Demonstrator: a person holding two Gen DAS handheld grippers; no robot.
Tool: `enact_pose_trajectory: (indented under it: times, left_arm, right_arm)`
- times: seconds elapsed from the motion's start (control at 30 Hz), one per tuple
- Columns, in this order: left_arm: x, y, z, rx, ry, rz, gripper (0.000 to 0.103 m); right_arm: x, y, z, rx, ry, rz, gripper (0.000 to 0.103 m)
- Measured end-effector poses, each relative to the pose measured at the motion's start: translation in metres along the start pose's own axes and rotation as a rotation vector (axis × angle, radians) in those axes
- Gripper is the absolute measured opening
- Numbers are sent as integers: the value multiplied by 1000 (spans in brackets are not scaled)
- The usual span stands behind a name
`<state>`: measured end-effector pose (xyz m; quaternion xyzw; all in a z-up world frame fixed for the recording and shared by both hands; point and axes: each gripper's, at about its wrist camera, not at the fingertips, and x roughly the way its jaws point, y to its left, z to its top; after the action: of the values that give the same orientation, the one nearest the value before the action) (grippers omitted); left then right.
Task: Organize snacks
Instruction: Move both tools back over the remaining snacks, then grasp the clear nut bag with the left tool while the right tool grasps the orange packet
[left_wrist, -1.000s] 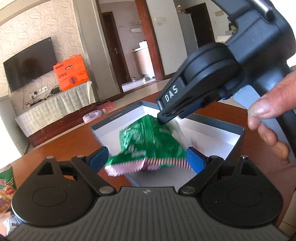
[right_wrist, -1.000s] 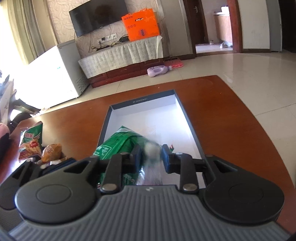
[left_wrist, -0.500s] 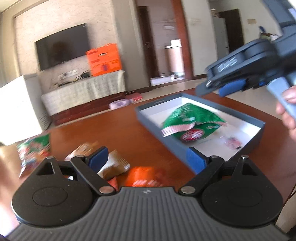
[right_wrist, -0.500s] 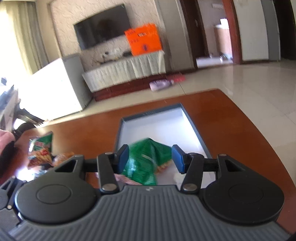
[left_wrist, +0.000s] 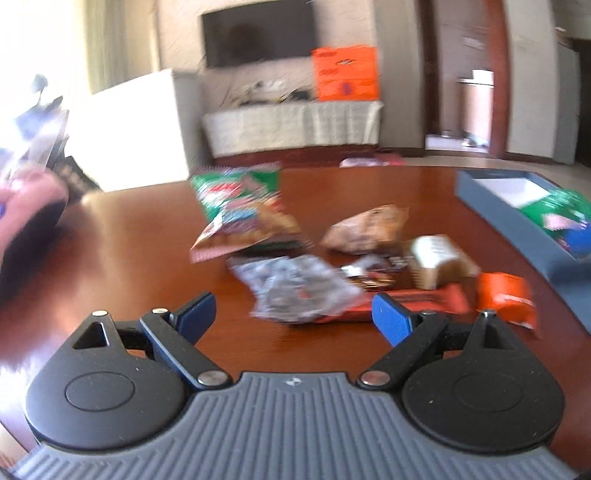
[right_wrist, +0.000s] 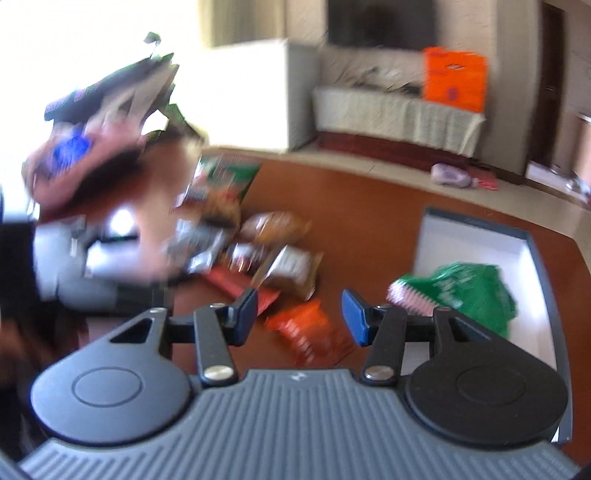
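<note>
One green crinkled snack bag (right_wrist: 469, 291) | in box (right_wrist: 476, 236) | both tools released, empty.

Wide-open, empty left gripper (left_wrist: 293, 317) above blurred snack packets (left_wrist: 303, 291) on table (left_wrist: 147, 229)

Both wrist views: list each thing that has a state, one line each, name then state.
Left gripper: open, empty.
Right gripper: open, empty.
Blue box: lidless, lying flat on the table.
Green bag: lying inside the blue box.
Orange packet: lying on the table, outside the box.
Clear wrapper: crumpled, on the table.
</note>
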<state>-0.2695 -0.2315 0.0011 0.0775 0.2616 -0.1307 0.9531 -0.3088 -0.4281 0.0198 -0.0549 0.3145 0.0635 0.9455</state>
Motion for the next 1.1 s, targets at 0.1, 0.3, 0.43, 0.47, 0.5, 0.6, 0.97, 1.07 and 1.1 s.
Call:
enact_pose_trajectory:
  times: [0.1,0.3,0.43,0.47,0.5,0.6,0.97,1.07,1.1]
  left_arm:
    - [16,14,3,-68,35,-8,94]
    - [38,19,17,-150,66,-58,98]
    - [59,17,24,-205,111,-74,98]
    - [64,18,24,-224,123,-80,97]
    - [66,21,23,-241,134,-88,92]
    - [67,24,22,-246,111,-104,71]
    - [54,29,21,-188,53,-24,63]
    - [49,28,22,-149,36,9,51]
    - [49,27,22,-134,34,24,36]
  right_arm:
    - [12,14,-4,-86,60,-40,53]
    - [33,18,-13,-176,108,-111,72]
    - [51,16,-10,-182,152,-88,71]
    - [53,14,-9,-162,158,-67,70]
    - [55,12,-6,-124,173,-38,68]
    - [58,13,-2,-75,197,-6,48]
    - [45,28,-2,-22,181,-16,47]
    - [38,25,-2,5,161,-17,47]
    - [36,24,-1,13,155,-17,47]
